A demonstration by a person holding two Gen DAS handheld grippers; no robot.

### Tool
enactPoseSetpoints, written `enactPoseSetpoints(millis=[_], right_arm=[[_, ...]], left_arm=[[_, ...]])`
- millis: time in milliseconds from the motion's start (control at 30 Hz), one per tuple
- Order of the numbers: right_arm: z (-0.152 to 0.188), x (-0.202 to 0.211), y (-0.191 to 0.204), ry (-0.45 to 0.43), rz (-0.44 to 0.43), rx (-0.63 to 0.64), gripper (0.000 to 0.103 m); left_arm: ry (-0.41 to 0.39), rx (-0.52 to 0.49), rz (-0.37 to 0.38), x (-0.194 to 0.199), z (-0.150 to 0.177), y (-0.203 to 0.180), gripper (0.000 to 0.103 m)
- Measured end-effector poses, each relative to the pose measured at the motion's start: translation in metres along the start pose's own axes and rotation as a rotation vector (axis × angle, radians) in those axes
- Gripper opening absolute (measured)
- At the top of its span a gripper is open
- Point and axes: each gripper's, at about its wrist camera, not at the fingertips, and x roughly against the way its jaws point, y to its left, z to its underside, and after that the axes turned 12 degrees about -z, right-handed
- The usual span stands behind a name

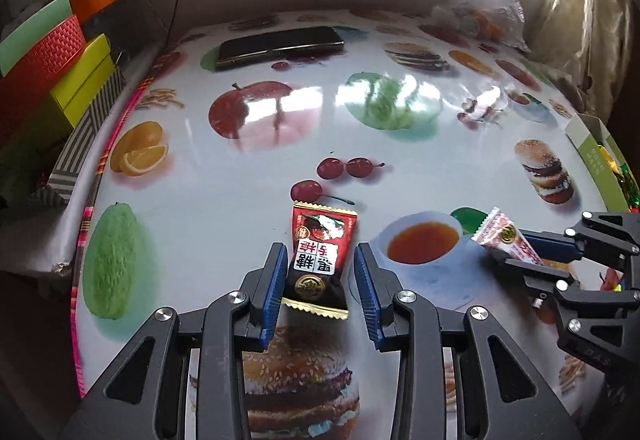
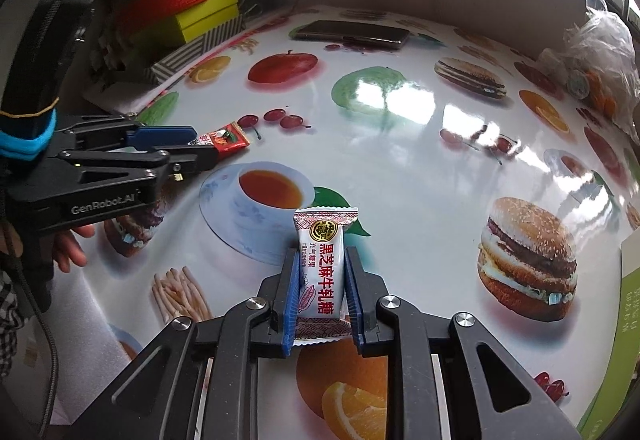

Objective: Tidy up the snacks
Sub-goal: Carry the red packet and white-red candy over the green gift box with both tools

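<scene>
We see a glossy red-and-black candy packet [image 1: 318,260] between the left gripper [image 1: 320,282] pads – only one pad touches it. Our right gripper [image 2: 322,294] clamps a white crimped-edge nougat packet [image 2: 322,264] above the slick printed tablecloth [image 2: 400,167].

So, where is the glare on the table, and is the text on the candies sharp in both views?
Left wrist view: window glare whitens the table's middle; dark candy text sharp. Right wrist view: glare on the far green print; white candy text sharp; edges bend from fisheye.
</scene>
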Motion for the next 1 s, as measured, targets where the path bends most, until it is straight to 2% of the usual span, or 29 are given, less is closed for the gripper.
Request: enactPoseSetpoints(millis=[533,633,1000], right_arm=[[0.0,0.002,-0.001,-0.001,-0.003,-0.003,0.021],[0.001,0.002,-0.001,-0.004,-0.006,-0.007,0.021],[0.001,0.006,-0.004,-0.014,-0.007,-0.031,0.02]], left_arm=[[0.009,0.002,-0.011,-0.008,-0.001,-0.004,0.036],[0.004,0.004,-0.015,-0.006,0.0,-0.004,0.029],[-0.04,0.011,-0.012,0.011,0.0,-0.011,0.029]])
